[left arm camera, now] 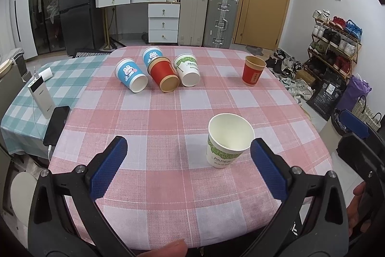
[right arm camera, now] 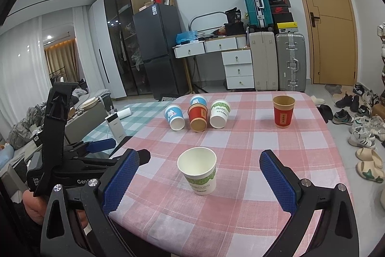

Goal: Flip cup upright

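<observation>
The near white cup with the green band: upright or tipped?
Upright. The white cup stands on its base on the tablecloth, open mouth up, interior looking empty.

both hand-held grippers (left arm camera: 189, 155) (right arm camera: 199, 169) wide apart, empty

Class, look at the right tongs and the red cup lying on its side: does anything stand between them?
Yes. The upright white cup stands near the right tongs, roughly in line with the tipped red cup farther back.
</observation>
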Tool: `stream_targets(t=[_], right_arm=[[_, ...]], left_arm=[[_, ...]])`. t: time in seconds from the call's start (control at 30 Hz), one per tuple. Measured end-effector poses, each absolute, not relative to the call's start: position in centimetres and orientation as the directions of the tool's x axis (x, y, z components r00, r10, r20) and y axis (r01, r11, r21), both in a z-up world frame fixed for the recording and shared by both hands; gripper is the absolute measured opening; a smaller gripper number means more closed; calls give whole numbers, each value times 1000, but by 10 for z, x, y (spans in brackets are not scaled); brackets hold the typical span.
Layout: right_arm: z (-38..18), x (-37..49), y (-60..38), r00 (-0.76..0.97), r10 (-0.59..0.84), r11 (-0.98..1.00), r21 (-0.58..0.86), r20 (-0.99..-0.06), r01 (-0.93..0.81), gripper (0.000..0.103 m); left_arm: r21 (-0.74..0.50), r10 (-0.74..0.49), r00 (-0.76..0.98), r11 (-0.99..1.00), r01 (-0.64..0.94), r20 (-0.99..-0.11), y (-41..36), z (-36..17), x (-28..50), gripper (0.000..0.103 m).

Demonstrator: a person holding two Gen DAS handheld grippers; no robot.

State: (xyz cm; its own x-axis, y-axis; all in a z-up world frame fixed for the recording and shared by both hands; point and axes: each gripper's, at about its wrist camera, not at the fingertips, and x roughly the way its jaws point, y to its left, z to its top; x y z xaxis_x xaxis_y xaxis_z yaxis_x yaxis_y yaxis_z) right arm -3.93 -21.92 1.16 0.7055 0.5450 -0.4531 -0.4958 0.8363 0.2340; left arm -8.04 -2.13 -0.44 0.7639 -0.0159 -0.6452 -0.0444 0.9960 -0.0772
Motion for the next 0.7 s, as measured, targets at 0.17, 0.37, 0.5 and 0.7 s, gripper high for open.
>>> stream_targets(t=[0.17, 0.37, 0.5, 0.7], right_arm=[[10, -38, -223, 709, 546, 837, 254, -447, -484, 102], [8, -39, -221, 707, 548, 836, 263, -446, -482, 102], [8, -38, -222, 706, 555, 832, 276, -440, -481, 102], [9, -39, -222, 698, 561, 828, 281, -445, -486, 102]], left_arm=[[-85, -17, 764, 995, -50, -645, -20, -7, -80, 102], [-98, -17, 767, 993, -60, -642, -17, -9, -78, 102], [-99, -17, 768, 993, -60, -641, -15, -10, -78, 102], [-100, -19, 766, 993, -59, -643, -15, -10, -77, 102]])
